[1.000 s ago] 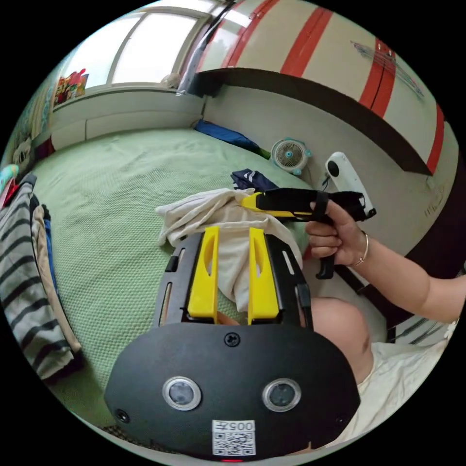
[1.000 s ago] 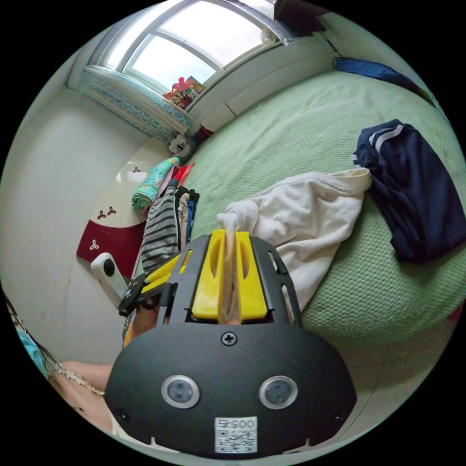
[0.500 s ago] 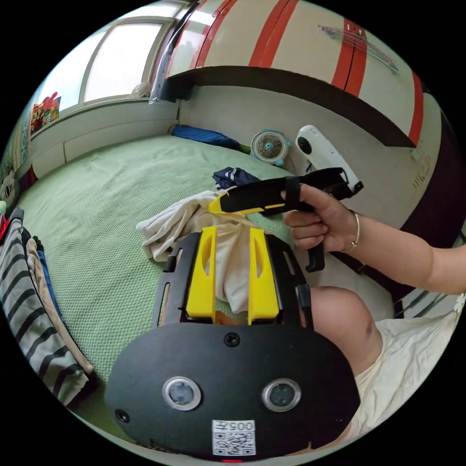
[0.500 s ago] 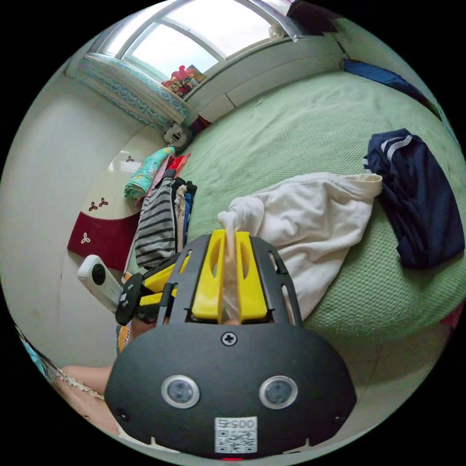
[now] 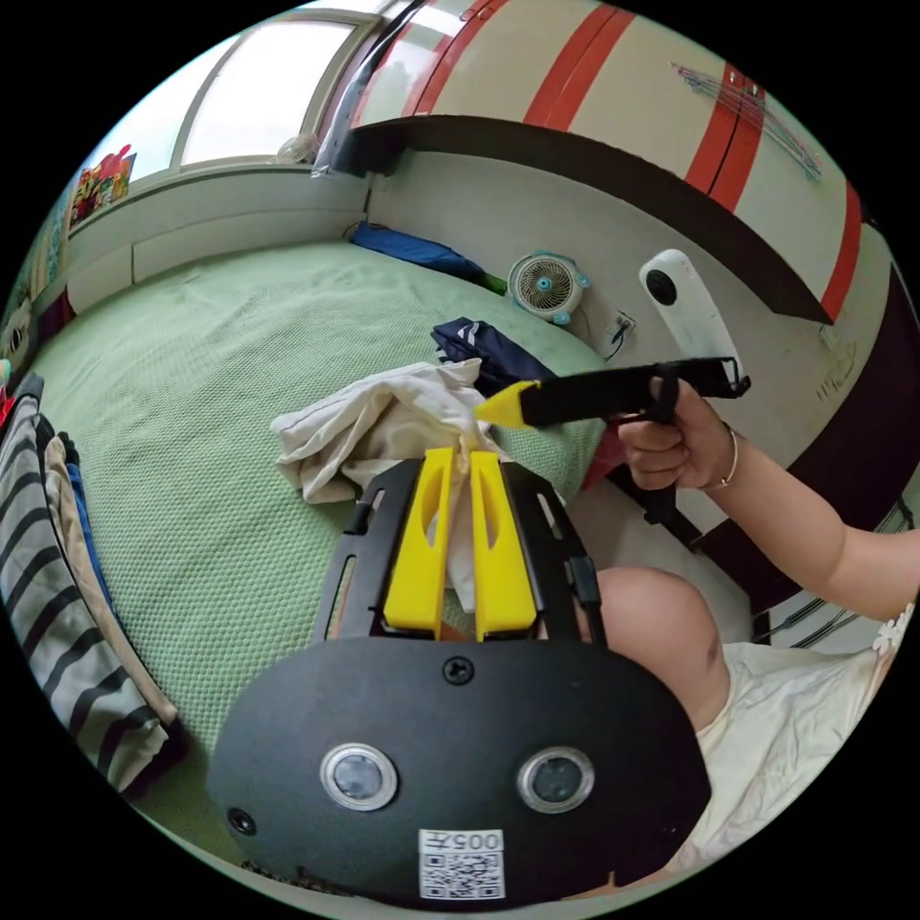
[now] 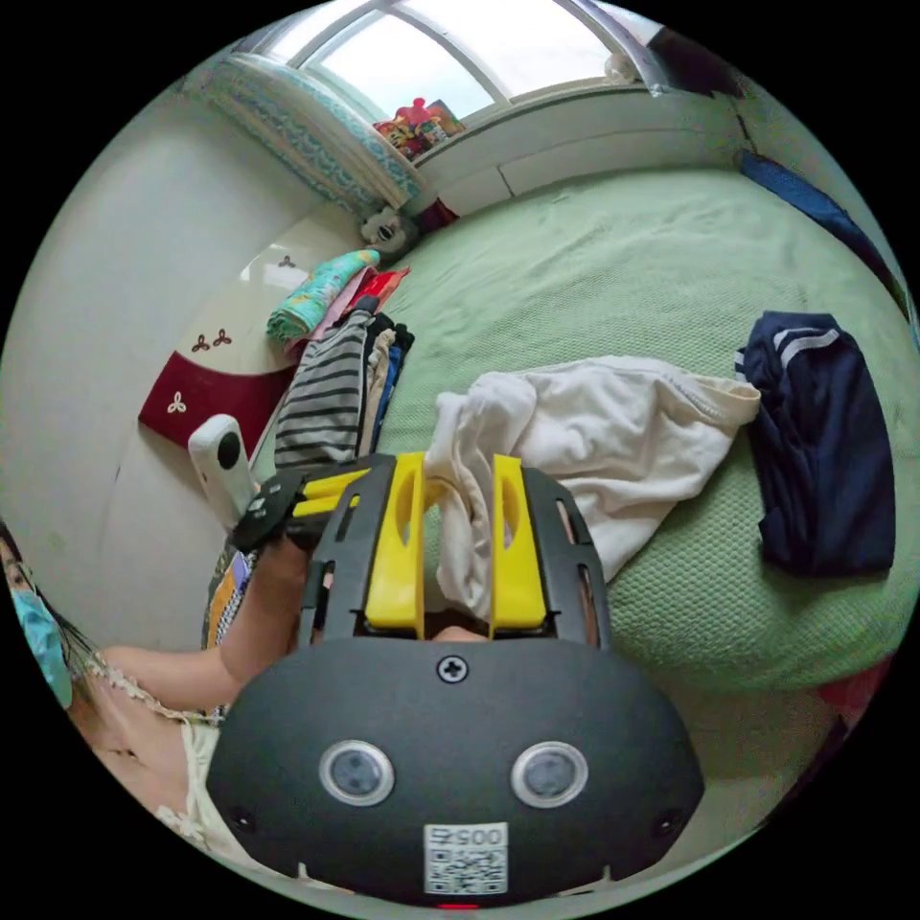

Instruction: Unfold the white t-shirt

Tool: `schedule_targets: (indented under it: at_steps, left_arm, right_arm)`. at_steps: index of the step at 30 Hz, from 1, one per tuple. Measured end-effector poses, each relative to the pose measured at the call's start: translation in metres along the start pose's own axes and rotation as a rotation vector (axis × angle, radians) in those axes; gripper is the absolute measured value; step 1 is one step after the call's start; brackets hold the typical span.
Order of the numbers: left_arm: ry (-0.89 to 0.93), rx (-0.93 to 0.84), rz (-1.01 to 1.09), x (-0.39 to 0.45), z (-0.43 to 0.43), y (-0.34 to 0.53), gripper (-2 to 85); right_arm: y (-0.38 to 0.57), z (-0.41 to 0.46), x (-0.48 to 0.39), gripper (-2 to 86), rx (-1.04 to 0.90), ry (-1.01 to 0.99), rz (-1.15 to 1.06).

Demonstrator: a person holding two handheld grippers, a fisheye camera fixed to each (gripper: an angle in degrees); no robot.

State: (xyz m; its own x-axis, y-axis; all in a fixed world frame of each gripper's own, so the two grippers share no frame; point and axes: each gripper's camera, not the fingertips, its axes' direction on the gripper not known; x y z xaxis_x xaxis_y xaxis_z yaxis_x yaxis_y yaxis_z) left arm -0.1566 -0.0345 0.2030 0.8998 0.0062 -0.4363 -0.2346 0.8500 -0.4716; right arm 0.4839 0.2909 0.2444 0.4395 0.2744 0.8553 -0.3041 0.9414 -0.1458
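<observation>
The white t-shirt (image 5: pixel 374 431) lies crumpled on the green bed (image 5: pixel 211 326), near its front edge. My left gripper (image 5: pixel 458 465) is shut on a fold of it, and the cloth rises pinched between the yellow jaws. In the left gripper view a hand holds my right gripper (image 5: pixel 503 404) just right of that fold. In the right gripper view the white t-shirt (image 6: pixel 613 431) spreads to the right. There my right gripper (image 6: pixel 458 467) stands open, with a loose hanging fold between its jaws. The left gripper (image 6: pixel 321 487) peeks out at its left side.
A navy garment (image 6: pixel 829 441) lies on the bed beyond the shirt. A stack of folded clothes with a striped top (image 6: pixel 326 402) sits at the bed's side. A small fan (image 5: pixel 546 285) stands by the wall. The person's knee (image 5: pixel 652 623) is at the bed's front edge.
My left gripper's jaws have closed onto the shirt fold. My right gripper's jaws have opened and let go of the cloth they pinched.
</observation>
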Motion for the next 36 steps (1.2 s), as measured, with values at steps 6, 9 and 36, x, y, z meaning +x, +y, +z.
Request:
schedule_targets:
  at_steps: [6, 9, 36]
  left_arm:
    - [0.009, 0.002, -0.018, -0.013, -0.002, 0.001, 4.8]
    - [0.003, 0.007, -0.020, -0.016, -0.001, 0.000, 4.8]
    - [-0.236, -0.107, -0.371, -0.082, 0.010, 0.005, 1.6]
  right_arm:
    - [0.030, 0.013, -0.002, 10.0, -0.087, 0.011, -0.062]
    - [0.037, 0.026, -0.011, 6.8, -0.103, -0.025, -0.079]
    - [0.188, -0.205, 0.090, -0.5, 0.570, 0.185, 0.463]
